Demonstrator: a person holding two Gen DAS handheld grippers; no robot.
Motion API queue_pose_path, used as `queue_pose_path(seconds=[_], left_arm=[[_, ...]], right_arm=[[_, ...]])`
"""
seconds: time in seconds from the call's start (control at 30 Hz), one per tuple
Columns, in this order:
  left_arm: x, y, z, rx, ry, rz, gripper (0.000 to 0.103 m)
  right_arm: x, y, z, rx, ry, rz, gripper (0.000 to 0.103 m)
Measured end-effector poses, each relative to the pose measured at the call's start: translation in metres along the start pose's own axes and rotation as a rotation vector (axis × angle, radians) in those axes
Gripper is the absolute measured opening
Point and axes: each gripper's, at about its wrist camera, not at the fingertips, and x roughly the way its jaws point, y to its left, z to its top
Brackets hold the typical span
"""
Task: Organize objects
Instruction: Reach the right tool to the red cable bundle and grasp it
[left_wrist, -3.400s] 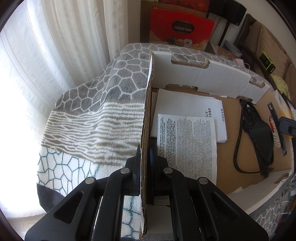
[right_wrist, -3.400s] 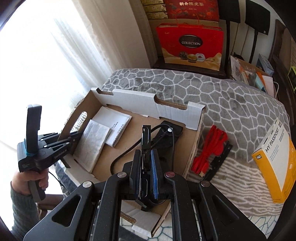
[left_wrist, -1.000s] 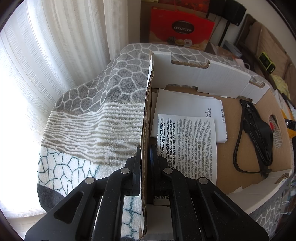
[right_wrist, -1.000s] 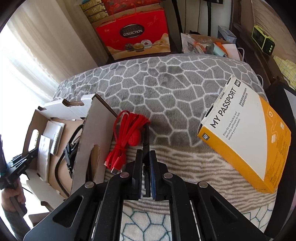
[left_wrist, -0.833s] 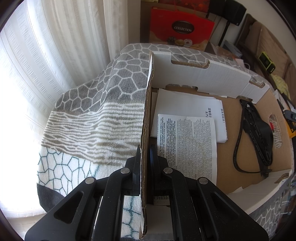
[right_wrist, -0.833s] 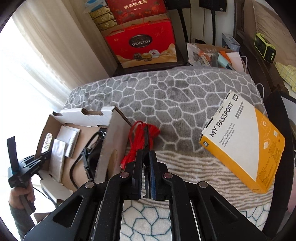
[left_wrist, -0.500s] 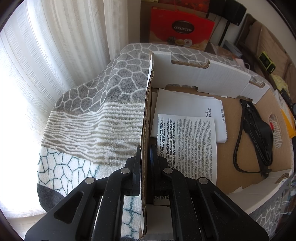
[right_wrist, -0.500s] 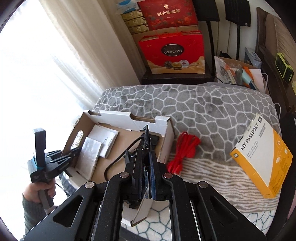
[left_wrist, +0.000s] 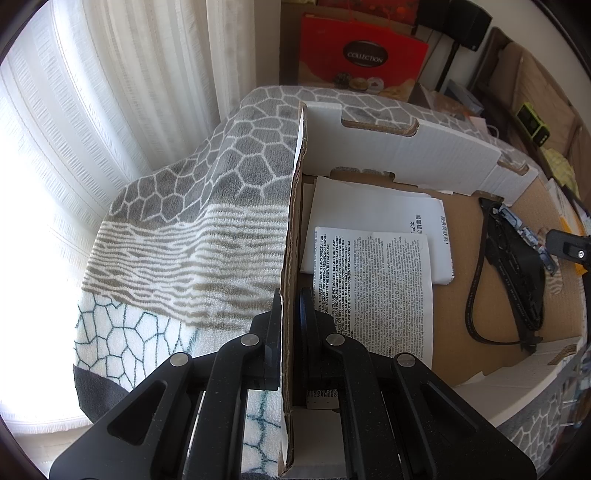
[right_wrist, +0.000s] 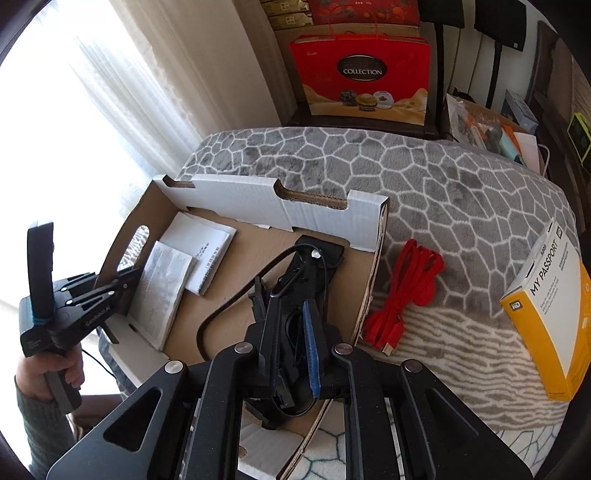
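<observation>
Right gripper (right_wrist: 291, 341) hangs over the cardboard box (right_wrist: 258, 201), jaws opening on a thin dark piece I can't identify; left gripper (left_wrist: 290, 314) clamps the box wall. Next up, probably, the red cable (right_wrist: 402, 291) lying beside the box on the blanket (right_wrist: 461, 192)

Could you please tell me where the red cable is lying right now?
In the right wrist view, the red cable lies on the blanket, just outside the cardboard box, left of the yellow box.

I am swinging the right gripper (right_wrist: 291, 343) back from the red cable (right_wrist: 402, 291) on the blanket to above the cardboard box (right_wrist: 258, 201), over the black strap (right_wrist: 295, 291). Its jaws are opening now, the strap lying below between them, unpressed.
</observation>
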Motion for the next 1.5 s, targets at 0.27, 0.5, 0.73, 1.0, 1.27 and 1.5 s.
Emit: queue_pose_path(seconds=[0.27, 0.5, 0.73, 1.0, 1.27, 1.5], left_arm=[[0.0, 0.0, 0.0, -0.001, 0.0, 0.0, 0.004], [0.0, 0.0, 0.0, -0.001, 0.0, 0.0, 0.004], [0.0, 0.0, 0.0, 0.0, 0.0, 0.001, 0.004], [0.0, 0.0, 0.0, -0.001, 0.0, 0.0, 0.004], [0.0, 0.0, 0.0, -0.002, 0.0, 0.0, 0.004], [0.0, 0.0, 0.0, -0.002, 0.0, 0.0, 0.004]], right_arm=[[-0.036, -0.024, 0.013, 0.051, -0.082, -0.008, 0.021], [-0.033, -0.063, 0.013, 0.138, -0.086, -0.089, 0.021], [-0.006, -0.083, 0.004, 0.187, -0.028, -0.123, 0.021], [0.01, -0.092, 0.003, 0.261, -0.016, -0.072, 0.037], [0.016, -0.101, 0.01, 0.327, -0.03, -0.056, 0.044], [0.027, -0.103, 0.009, 0.353, -0.025, -0.021, 0.036]])
